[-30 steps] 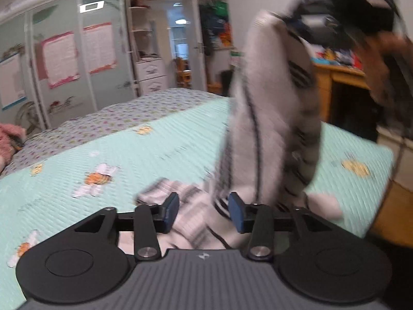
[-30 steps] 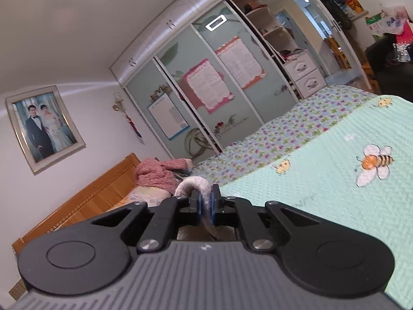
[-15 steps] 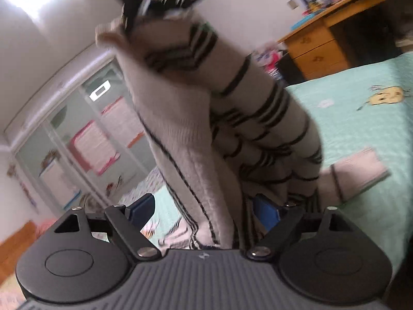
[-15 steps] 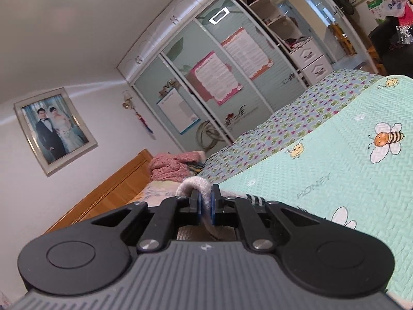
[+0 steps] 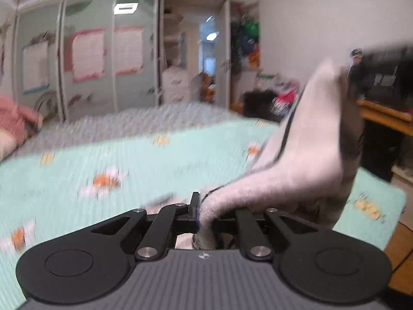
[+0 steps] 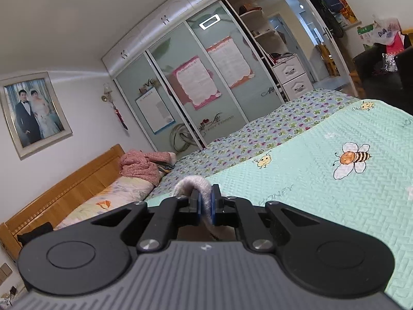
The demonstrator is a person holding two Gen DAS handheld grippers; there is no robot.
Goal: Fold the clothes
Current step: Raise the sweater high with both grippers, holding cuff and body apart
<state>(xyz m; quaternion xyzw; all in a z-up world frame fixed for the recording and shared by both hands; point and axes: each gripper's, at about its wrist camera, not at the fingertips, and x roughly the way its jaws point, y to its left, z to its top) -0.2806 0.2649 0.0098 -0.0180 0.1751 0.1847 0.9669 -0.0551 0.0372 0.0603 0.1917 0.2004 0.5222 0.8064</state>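
Both the left claw (image 5: 204,215) and the right claw (image 6: 205,206) are clamped on edges of the sweater (image 5: 304,155), holding it raised and spread above the bed (image 6: 309,180), probably for laying flat.

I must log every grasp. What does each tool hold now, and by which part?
Both hold the striped sweater. The left tool pinches a bunched fold; the right tool clamps a rolled edge. Which part of the garment cannot be told.

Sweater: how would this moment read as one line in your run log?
left tongs: shut on sweater | right tongs: shut on sweater | sweater: lifted over bed
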